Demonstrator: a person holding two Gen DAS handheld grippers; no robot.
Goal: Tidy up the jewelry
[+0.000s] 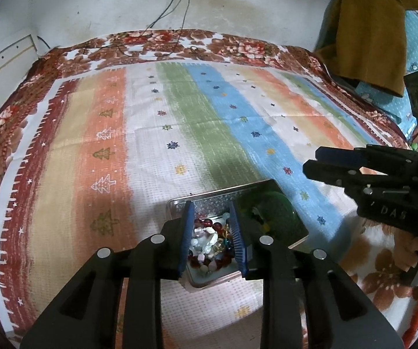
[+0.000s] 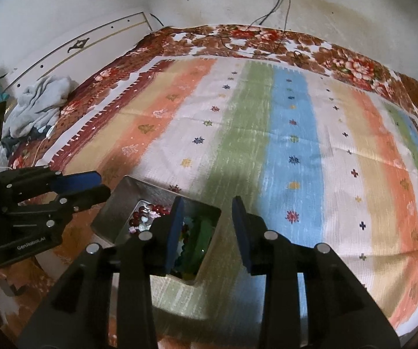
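An open metal tin [image 1: 177, 203] rests on the striped cloth, holding mixed beads [image 1: 209, 241] in red, white and blue, with green bangles [image 1: 272, 209] at its right side. My left gripper [image 1: 211, 212] hovers over the bead pile, its blue pads a narrow gap apart and nothing pinched between them. The right wrist view shows the same tin [image 2: 113, 212], with the beads [image 2: 147, 215] and the green bangles [image 2: 200, 232]. My right gripper [image 2: 209, 206] stands open over the tin's right corner, with nothing in it. Each gripper shows in the other's view: right [image 1: 312, 161], left [image 2: 104, 186].
A striped cloth [image 2: 293, 133] covers a bed with a floral blanket [image 2: 246, 33] beneath. Charger cables [image 2: 281, 8] hang from a wall socket onto the far edge. Crumpled grey clothes [image 2: 37, 101] lie at far left. A mustard garment [image 1: 371, 29] hangs at right.
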